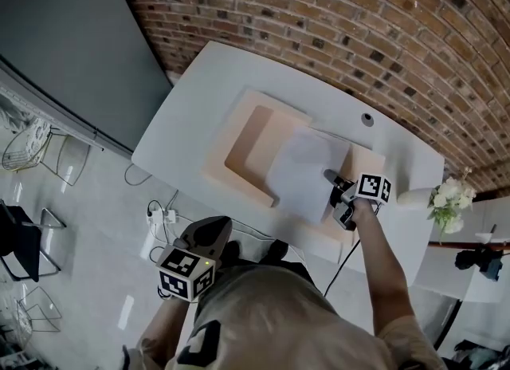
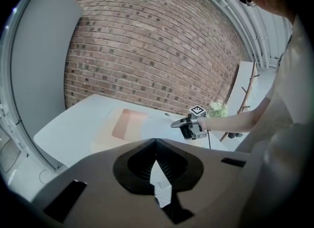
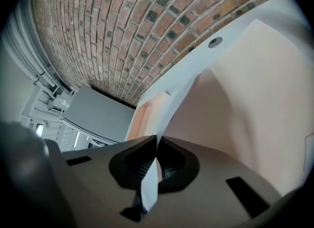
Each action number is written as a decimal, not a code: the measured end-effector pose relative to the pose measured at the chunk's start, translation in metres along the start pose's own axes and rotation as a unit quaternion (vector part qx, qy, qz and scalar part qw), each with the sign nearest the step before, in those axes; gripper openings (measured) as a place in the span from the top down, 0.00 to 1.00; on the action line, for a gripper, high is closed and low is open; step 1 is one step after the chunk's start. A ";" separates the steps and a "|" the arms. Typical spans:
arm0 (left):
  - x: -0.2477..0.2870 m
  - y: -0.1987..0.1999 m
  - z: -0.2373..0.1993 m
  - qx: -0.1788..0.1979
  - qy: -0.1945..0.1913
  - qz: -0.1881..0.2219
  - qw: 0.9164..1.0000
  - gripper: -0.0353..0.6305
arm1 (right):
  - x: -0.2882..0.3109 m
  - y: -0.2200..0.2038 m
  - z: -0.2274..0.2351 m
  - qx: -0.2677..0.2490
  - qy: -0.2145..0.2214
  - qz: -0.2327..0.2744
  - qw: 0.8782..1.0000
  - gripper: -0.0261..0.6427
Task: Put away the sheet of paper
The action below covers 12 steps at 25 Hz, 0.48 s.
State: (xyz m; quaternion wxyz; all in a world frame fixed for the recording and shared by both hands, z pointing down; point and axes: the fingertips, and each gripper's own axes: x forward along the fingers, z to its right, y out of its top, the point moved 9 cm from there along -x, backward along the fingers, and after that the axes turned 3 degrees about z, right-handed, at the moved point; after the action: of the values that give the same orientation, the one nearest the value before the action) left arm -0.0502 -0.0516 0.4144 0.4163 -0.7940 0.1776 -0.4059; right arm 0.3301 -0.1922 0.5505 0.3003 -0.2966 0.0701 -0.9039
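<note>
A white sheet of paper (image 1: 307,173) hangs tilted over the open peach folder (image 1: 247,141) on the white table (image 1: 191,113). My right gripper (image 1: 339,185) is shut on the sheet's near right edge. In the right gripper view the sheet (image 3: 171,109) runs edge-on out of the shut jaws (image 3: 157,138), above the folder (image 3: 245,99). My left gripper (image 1: 199,241) is held low near the person's body, off the table's near edge, shut with nothing in it. From the left gripper view (image 2: 156,141) I see the right gripper (image 2: 189,124) beyond the folder (image 2: 128,124).
A cable hole (image 1: 367,120) lies in the table behind the folder. White flowers (image 1: 450,198) stand at the table's right end. A brick wall (image 1: 358,17) backs the table. A grey panel (image 1: 72,41), wire chairs (image 1: 28,145) and a power strip (image 1: 162,217) are on the left.
</note>
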 end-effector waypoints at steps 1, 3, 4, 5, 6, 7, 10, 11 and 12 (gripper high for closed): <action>0.001 0.000 0.003 0.001 0.004 -0.001 1.000 0.93 | 0.001 0.000 0.000 0.004 0.003 0.000 1.000 0.93; 0.003 0.000 0.010 0.001 0.013 -0.001 1.000 0.93 | 0.004 -0.001 0.000 0.009 0.011 -0.002 1.000 0.93; 0.004 0.001 0.014 0.001 0.017 -0.001 1.000 0.93 | 0.005 0.000 0.000 0.010 0.016 -0.003 1.000 0.93; 0.006 0.002 0.018 0.002 0.021 -0.001 1.000 0.93 | 0.006 0.000 0.000 0.012 0.020 -0.004 1.000 0.93; 0.008 0.002 0.023 0.003 0.025 0.000 1.000 0.93 | 0.007 0.002 0.000 0.013 0.025 -0.005 1.000 0.93; 0.010 0.003 0.028 0.004 0.029 0.001 1.000 0.93 | 0.007 0.003 0.001 0.015 0.028 -0.005 0.999 0.93; 0.012 0.004 0.039 0.004 0.046 0.003 0.999 0.93 | 0.008 0.009 0.005 0.019 0.037 -0.007 0.999 0.93; 0.012 0.004 0.042 0.003 0.051 0.003 0.999 0.93 | 0.009 0.010 0.005 0.020 0.040 -0.007 0.999 0.93; 0.012 0.003 0.045 0.002 0.055 0.002 0.999 0.93 | 0.010 0.010 0.006 0.021 0.042 -0.008 0.999 0.93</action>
State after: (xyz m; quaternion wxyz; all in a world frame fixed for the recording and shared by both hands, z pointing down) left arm -0.0075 -0.0378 0.4034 0.4082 -0.7695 0.2010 -0.4481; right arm 0.3323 -0.2057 0.5569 0.2955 -0.2525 0.0615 -0.9193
